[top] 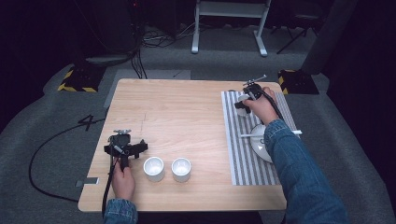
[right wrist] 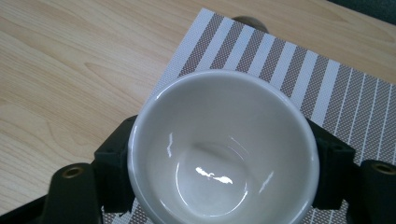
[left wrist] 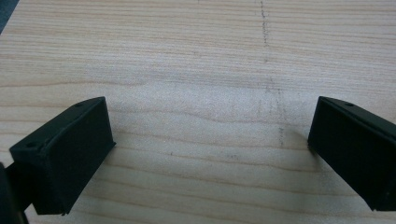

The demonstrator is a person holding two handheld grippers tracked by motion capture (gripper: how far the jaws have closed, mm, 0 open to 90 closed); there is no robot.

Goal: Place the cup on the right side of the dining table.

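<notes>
Light wooden bench (top: 177, 112) across the middle of the high view, dark floor all around. Striped grey-and-white placemat (top: 243, 154) at the bench's right side.

Left claw (top: 125, 148) at lower left of the high view, held in the person's left hand (top: 123, 179), resting low over bare wood. Jaws wide apart, nothing between them; in the left gripper view just wood grain and a faint pencil line (left wrist: 267, 56) running down the upper right of the frame.

Two small white cups (top: 153, 168) and (top: 181, 169) side by side at lower centre of the high view, upright, just right of the left claw, apart from it.

Right claw (top: 243, 101) at upper right of the high view, over the placemat's far end, gripped by the right hand (top: 261, 107) in a denim sleeve (top: 299, 172). Jaws clamped on a white bowl (right wrist: 224, 149), one against each side of its outer wall. Bowl upright and empty in the right gripper view, glossy inside, above the placemat's corner (right wrist: 280, 70).

White plate (top: 260, 140) on the placemat at centre right of the high view, partly hidden by the sleeve, a thin white utensil (top: 248, 135) lying across it.
</notes>
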